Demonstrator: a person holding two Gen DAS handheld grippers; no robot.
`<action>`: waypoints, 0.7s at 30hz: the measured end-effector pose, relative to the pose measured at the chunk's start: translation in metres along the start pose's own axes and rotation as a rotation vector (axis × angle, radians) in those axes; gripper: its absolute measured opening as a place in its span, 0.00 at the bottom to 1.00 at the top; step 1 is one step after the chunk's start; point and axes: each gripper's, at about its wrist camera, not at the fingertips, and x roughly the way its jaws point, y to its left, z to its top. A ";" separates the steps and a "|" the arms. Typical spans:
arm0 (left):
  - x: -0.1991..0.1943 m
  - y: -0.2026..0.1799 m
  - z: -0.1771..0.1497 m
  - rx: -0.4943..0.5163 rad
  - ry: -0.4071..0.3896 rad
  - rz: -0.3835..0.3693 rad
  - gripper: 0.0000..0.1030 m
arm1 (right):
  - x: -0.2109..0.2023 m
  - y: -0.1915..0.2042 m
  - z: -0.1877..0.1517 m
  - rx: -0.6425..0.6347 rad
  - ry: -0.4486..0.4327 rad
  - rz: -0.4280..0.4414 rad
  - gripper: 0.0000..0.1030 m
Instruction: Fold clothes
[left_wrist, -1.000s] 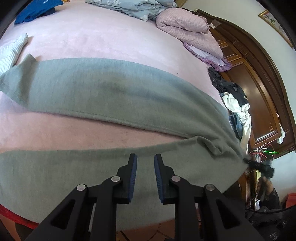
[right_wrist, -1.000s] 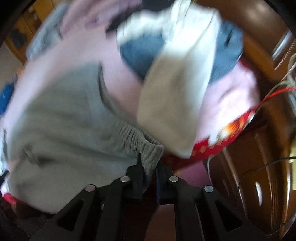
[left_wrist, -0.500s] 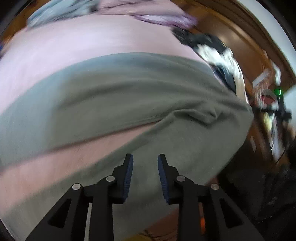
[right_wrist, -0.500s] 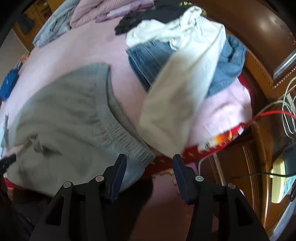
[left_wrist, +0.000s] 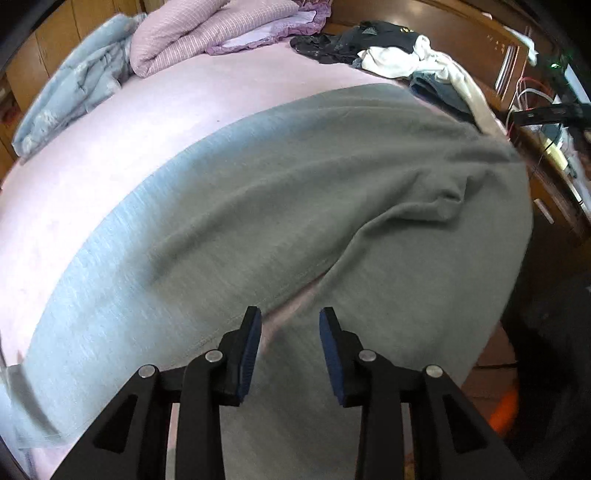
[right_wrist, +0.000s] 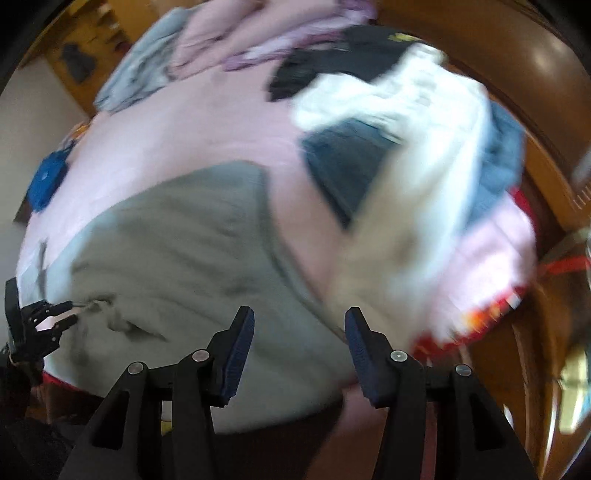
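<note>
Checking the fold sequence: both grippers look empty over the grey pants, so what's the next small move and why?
Probably lower the left gripper and close on the inner edge of the far leg of the grey pants. Both it and the right gripper are open and hold nothing. The pants lie spread on the pink bed, a strip of sheet showing between the legs, so they are not yet folded together.

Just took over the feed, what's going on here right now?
A person is folding grey trousers spread on a pink bed. Both tools are open and hold nothing: the left tool hovers over the gap between the legs, the right tool over the waistband end. Unfolded clothes lie heaped beyond.
</note>
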 end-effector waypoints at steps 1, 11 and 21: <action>0.004 0.001 0.000 -0.006 0.028 -0.029 0.28 | 0.006 0.005 0.007 -0.014 0.002 0.018 0.50; 0.023 -0.001 -0.012 -0.051 0.089 -0.167 0.11 | 0.054 0.026 0.067 -0.058 -0.016 0.033 0.50; -0.010 -0.026 -0.055 -0.201 0.042 -0.435 0.09 | 0.112 0.007 0.119 0.069 0.007 0.102 0.56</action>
